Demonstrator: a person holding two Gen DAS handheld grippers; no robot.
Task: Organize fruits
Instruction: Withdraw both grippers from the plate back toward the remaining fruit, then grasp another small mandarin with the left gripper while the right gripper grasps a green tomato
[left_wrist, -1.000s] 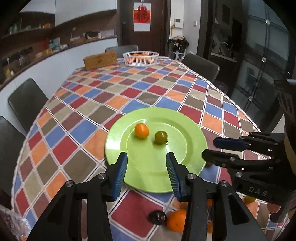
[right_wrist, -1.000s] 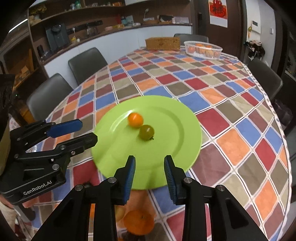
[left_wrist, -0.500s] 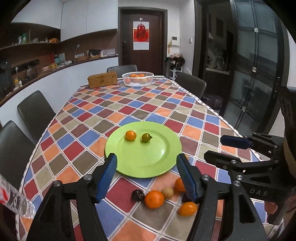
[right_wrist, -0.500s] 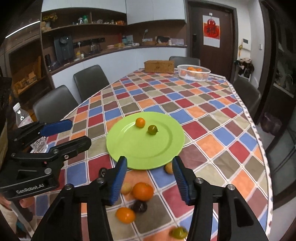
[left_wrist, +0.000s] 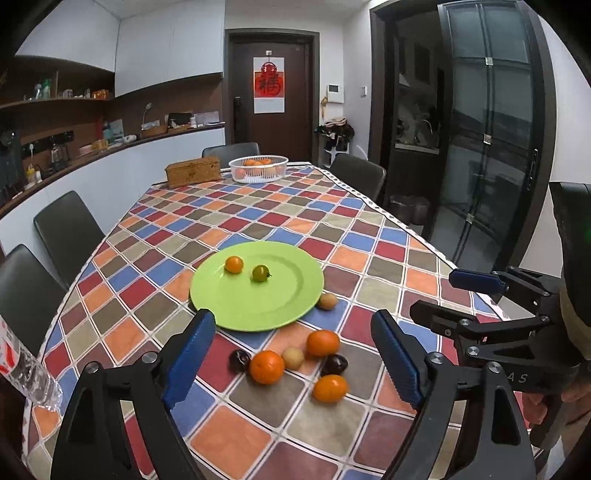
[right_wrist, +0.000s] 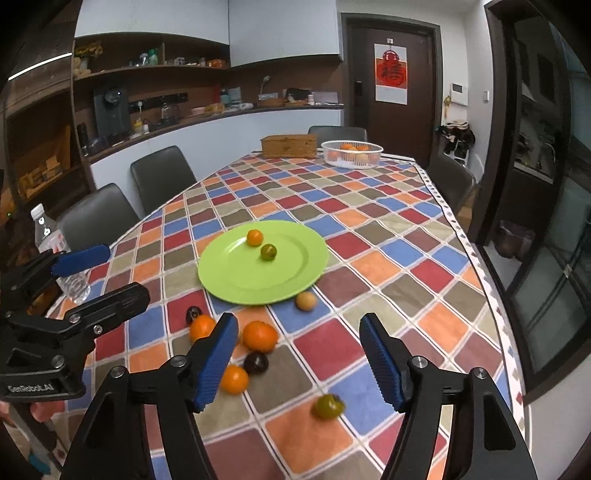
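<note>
green plate (left_wrist: 258, 310) flat on checked tablecloth (left_wrist: 258, 221), holding one small orange fruit (left_wrist: 234, 264) and one green tomato (left_wrist: 260, 273). loose fruits (left_wrist: 266, 367) clustered just before plate. far white basket (left_wrist: 258, 169) holds oranges. left gripper (left_wrist: 295, 358) and right gripper (right_wrist: 295, 360): jaws opening, nothing between.

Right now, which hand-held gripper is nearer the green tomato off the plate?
Right. The right hand-held gripper, jaws opening and empty, hangs by the green tomato; the left hand-held gripper, also opening and empty, sits beyond the fruit cluster.
</note>
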